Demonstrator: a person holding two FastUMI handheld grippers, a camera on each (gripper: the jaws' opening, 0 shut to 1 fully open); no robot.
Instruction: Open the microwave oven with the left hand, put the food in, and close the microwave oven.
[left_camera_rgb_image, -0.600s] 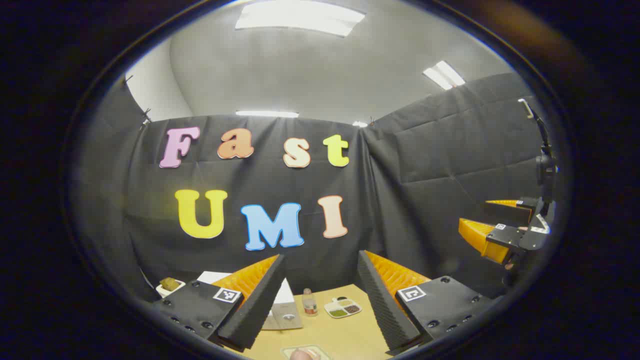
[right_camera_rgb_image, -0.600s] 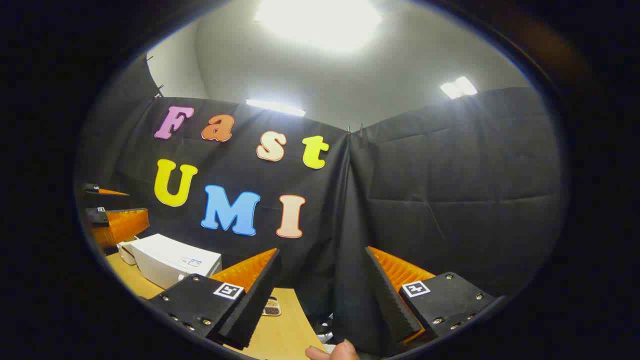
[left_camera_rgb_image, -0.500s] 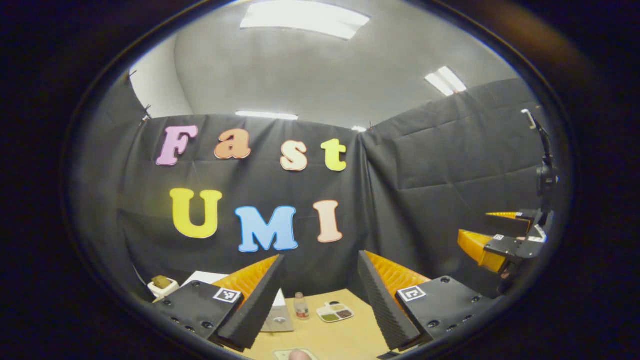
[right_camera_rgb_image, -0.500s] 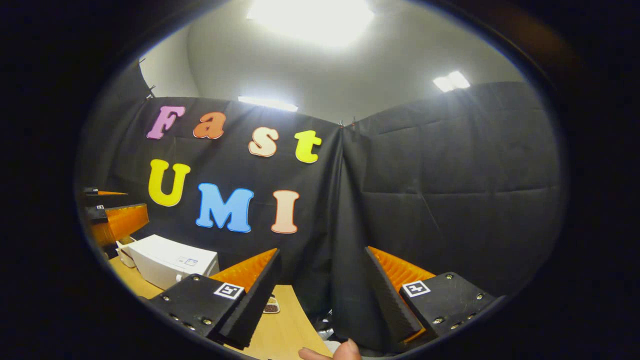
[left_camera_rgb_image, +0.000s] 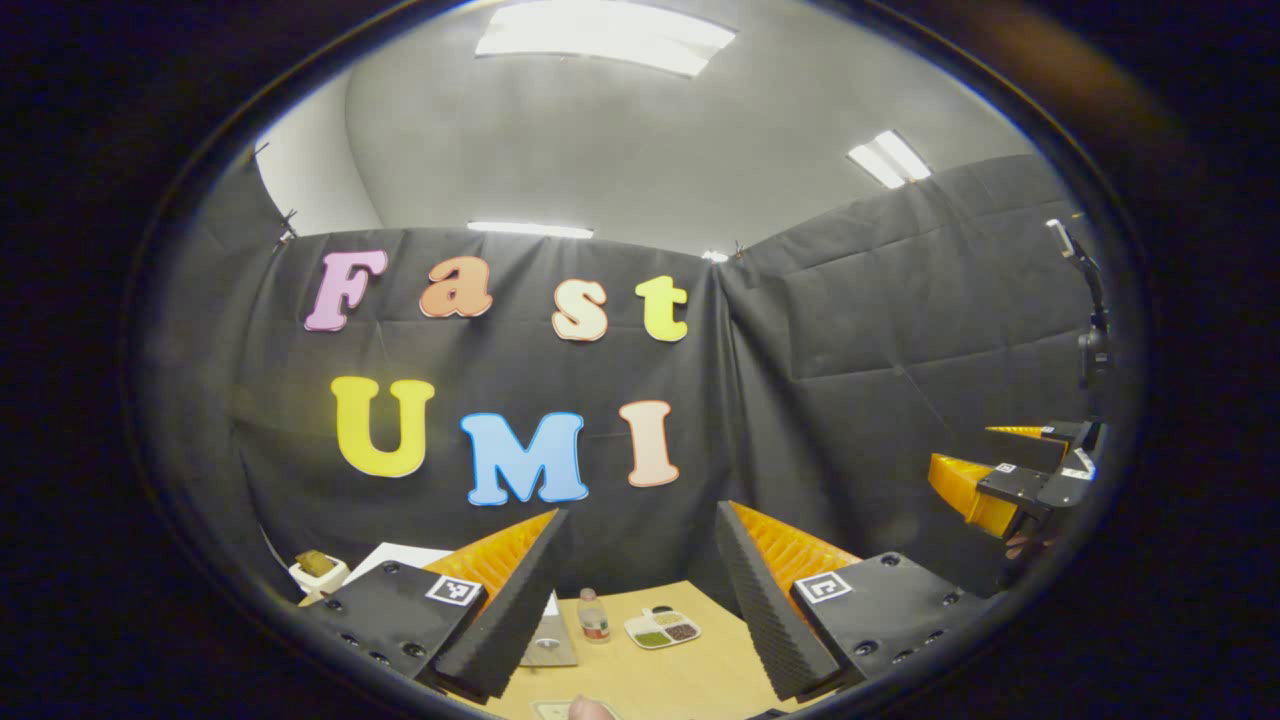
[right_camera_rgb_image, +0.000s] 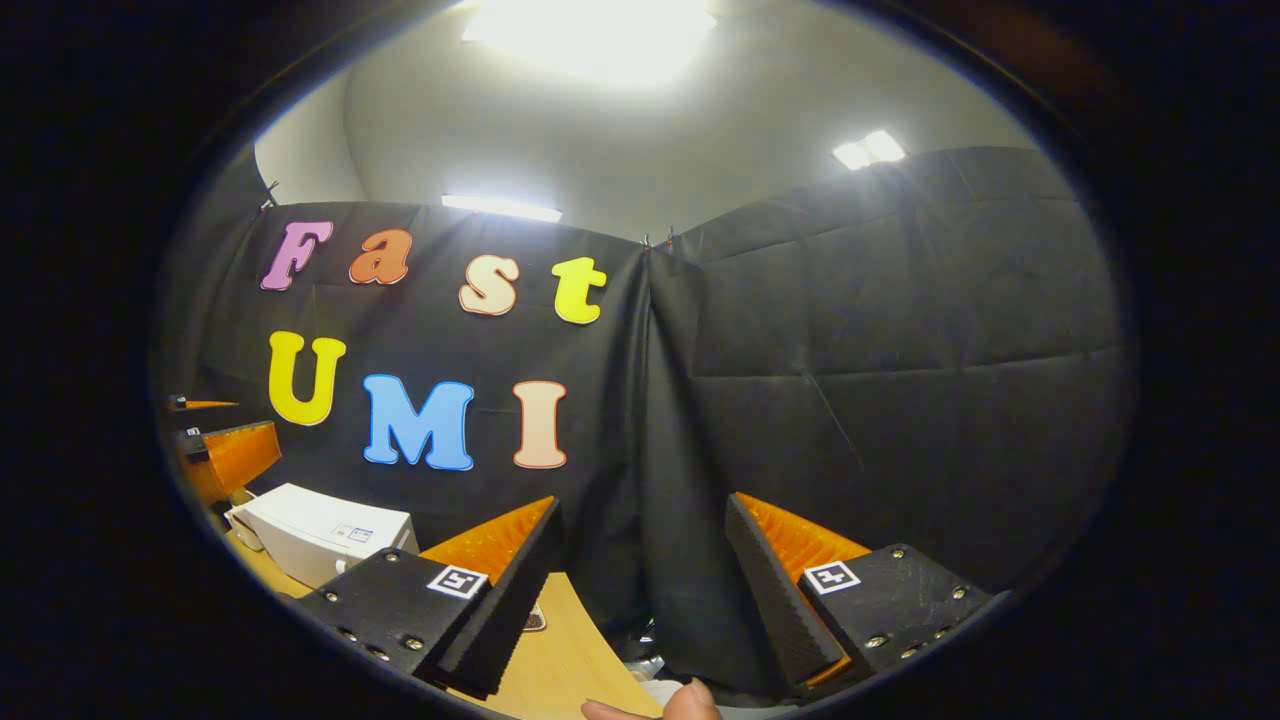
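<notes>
small bottle (left_camera_rgb_image: 594, 615), sectioned tray (left_camera_rgb_image: 662, 630), wooden table (left_camera_rgb_image: 680, 680)

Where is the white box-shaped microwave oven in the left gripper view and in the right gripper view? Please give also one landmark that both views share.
Left gripper view: the white box-shaped microwave oven is at the bottom, left of centre, partly hidden.
Right gripper view: it stands at the lower left, in plain sight.
Shared landmark: the light wooden table under it.
</notes>
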